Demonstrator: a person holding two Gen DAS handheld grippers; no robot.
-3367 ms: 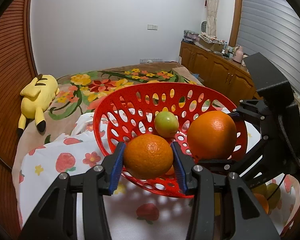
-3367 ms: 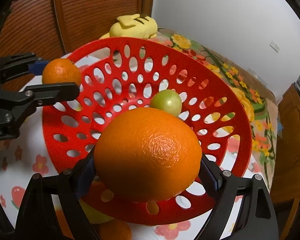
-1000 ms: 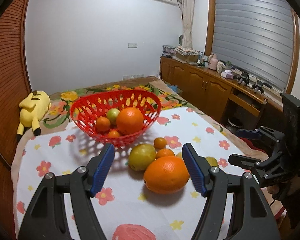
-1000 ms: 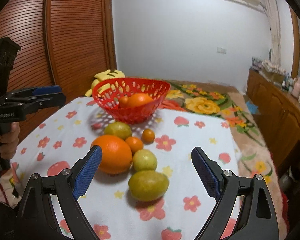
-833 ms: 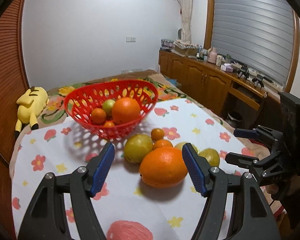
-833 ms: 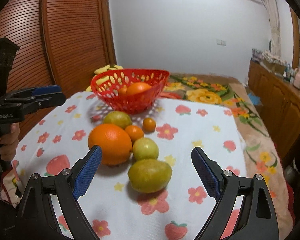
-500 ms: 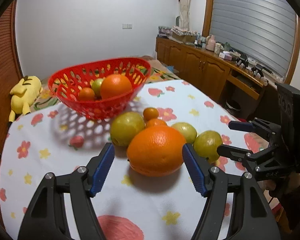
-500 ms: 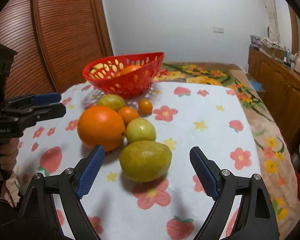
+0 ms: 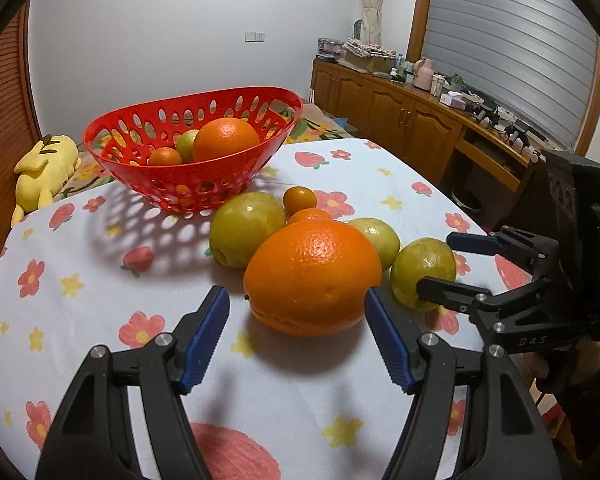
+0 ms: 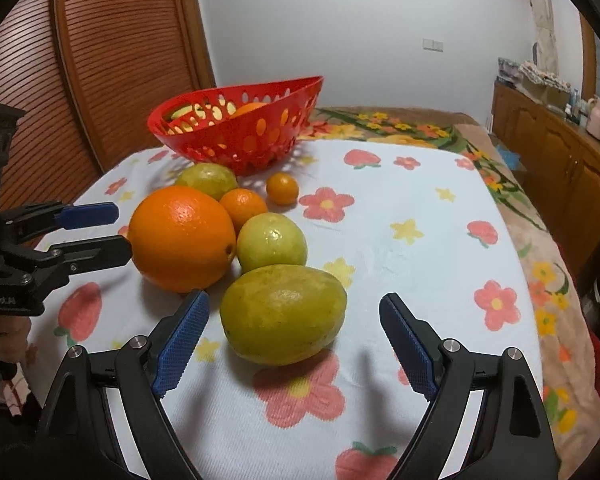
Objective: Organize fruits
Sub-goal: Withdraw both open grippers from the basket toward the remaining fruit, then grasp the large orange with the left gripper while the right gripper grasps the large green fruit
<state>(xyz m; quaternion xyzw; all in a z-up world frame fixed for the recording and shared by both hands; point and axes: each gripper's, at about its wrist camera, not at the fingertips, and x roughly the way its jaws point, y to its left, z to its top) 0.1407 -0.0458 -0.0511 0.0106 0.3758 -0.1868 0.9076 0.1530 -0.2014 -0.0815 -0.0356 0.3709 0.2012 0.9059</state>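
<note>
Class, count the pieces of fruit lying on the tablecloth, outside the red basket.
6: big orange, small orange, tiny orange, and three yellow-green fruits, near, middle, far by the basket. Others may be hidden.

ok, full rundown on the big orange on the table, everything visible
The big orange is the largest loose fruit: bright, dimpled glossy peel, slightly flattened, stem dimple facing sideways. It rests on the floral tablecloth, not gripped. The left gripper hangs open just short of it, jaws either side. A yellow-green fruit and a small orange press against it.
</note>
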